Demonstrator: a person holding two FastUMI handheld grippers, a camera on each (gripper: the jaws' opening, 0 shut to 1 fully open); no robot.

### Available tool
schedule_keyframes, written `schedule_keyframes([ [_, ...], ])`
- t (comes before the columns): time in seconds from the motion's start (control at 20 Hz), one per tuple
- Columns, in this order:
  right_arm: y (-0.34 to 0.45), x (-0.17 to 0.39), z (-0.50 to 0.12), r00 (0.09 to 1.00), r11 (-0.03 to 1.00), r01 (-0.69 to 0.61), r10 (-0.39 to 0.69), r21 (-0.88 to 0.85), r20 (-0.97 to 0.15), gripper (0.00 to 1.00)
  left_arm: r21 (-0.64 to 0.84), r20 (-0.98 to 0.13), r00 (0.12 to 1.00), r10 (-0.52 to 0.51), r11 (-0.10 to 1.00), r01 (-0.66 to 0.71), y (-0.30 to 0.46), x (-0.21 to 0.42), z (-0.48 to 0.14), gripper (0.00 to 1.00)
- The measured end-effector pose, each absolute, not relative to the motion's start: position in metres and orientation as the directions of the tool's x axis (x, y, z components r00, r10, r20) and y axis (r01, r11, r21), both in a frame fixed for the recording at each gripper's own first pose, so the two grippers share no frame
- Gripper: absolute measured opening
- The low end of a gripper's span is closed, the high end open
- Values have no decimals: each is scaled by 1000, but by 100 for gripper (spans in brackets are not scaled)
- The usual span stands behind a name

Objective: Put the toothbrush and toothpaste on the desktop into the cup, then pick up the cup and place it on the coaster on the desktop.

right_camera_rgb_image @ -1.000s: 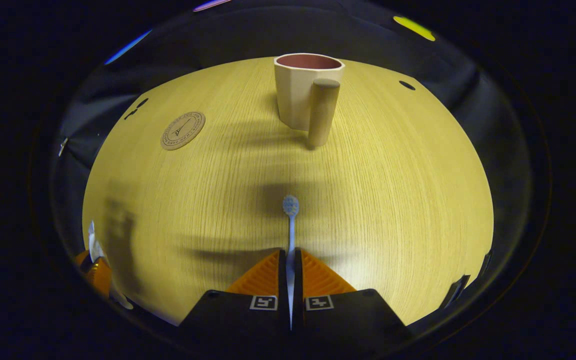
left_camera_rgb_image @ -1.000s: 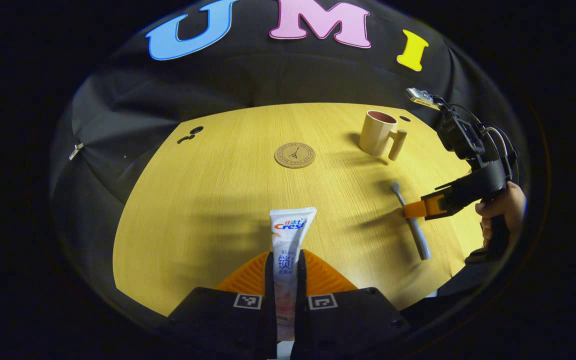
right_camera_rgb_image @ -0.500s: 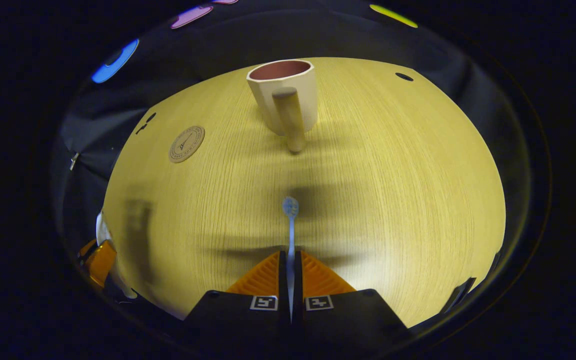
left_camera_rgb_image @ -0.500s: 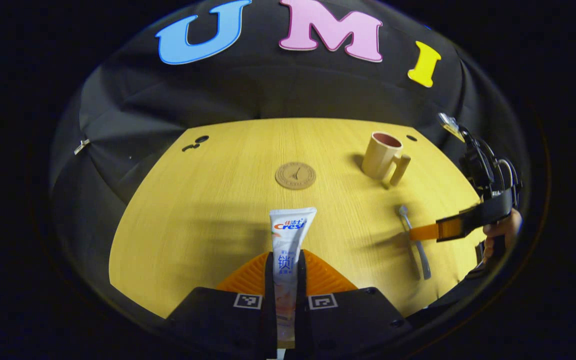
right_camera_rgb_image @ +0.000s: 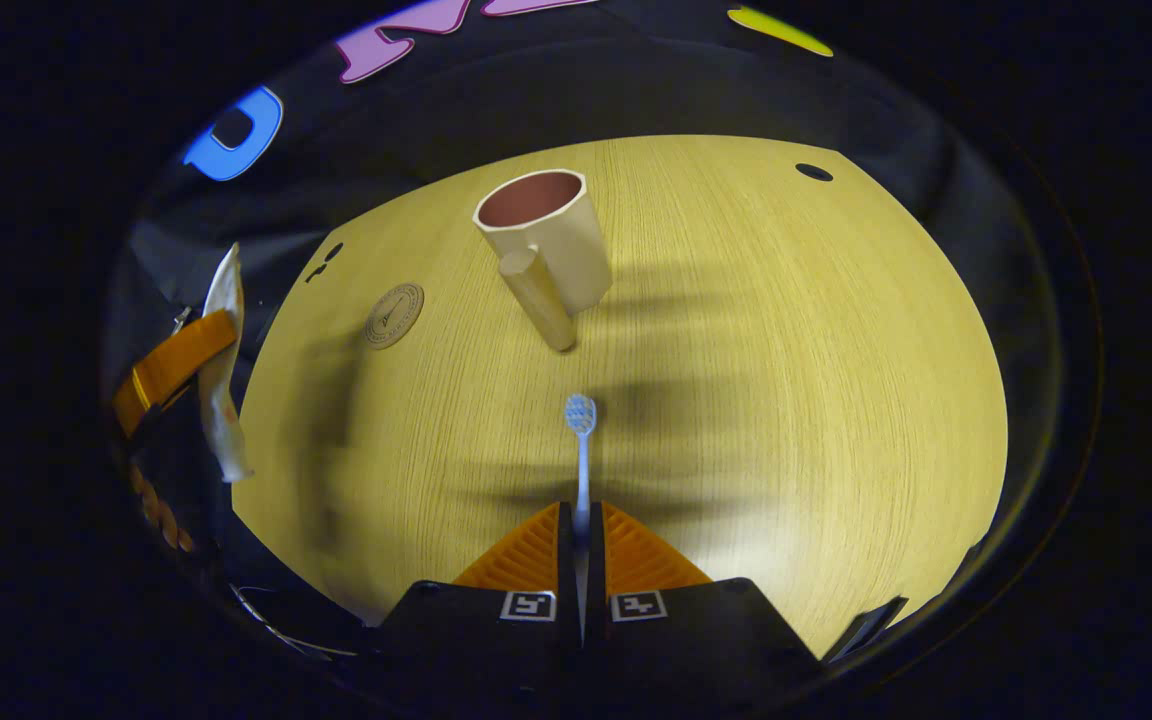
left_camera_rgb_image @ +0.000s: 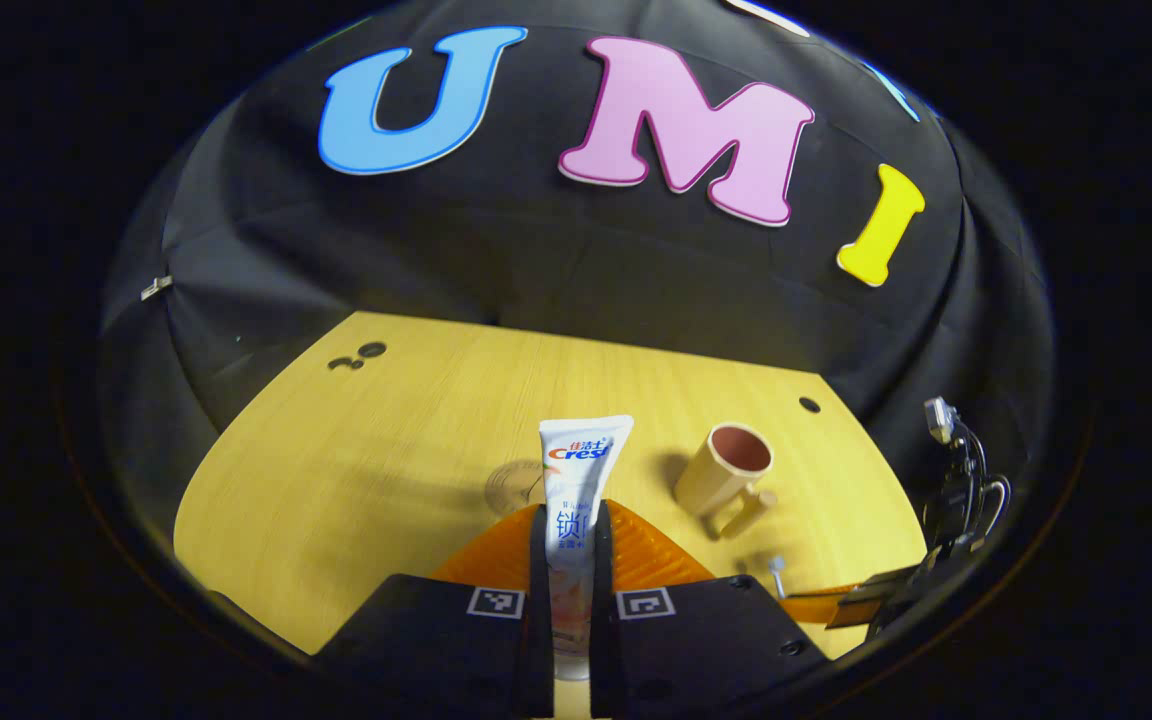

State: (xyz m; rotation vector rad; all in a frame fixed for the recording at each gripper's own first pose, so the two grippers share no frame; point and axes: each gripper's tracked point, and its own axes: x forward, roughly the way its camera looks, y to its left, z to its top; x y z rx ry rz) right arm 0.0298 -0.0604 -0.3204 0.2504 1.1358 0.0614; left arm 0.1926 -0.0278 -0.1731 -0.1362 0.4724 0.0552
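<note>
My left gripper is shut on a white toothpaste tube, which stands up between its fingers, lifted above the wooden desktop. My right gripper is shut on a thin toothbrush, bristle head pointing forward, also off the table. A beige cup with a pink inside and a peg handle stands upright ahead of the toothbrush; the left gripper view shows the cup to the right of the tube. The round cork coaster lies left of the cup. The coaster is partly hidden behind the tube.
In the right gripper view the left gripper with the tube hangs at the far left edge. The right gripper sits low at the right of the left gripper view. Small dark holes mark the desktop's far corners. Black cloth walls surround the table.
Both grippers have risen from the desktop with their loads. The left gripper view has tilted up toward the wall. The cup and coaster have not moved.
</note>
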Motion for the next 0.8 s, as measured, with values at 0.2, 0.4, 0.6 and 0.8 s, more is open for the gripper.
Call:
schedule_keyframes([
  [0.2, -88, 36, -313, 448, 965, 85, 185, 247, -875, 5, -123, -367, 929, -54, 992, 9, -74, 249, -144, 19],
  [0.4, -108, 38, -307, 460, 948, 118, 212, 296, -862, 5, -139, -283, 950, -129, 986, 92, -120, 295, -131, 19],
  [0.6, -121, 36, -303, 467, 934, 145, 225, 325, -855, 5, -135, -232, 958, -171, 981, 142, -147, 332, -139, 19],
  [0.8, -124, 36, -304, 471, 930, 144, 236, 338, -850, 5, -183, -170, 965, -201, 968, 170, -159, 363, -147, 19],
])
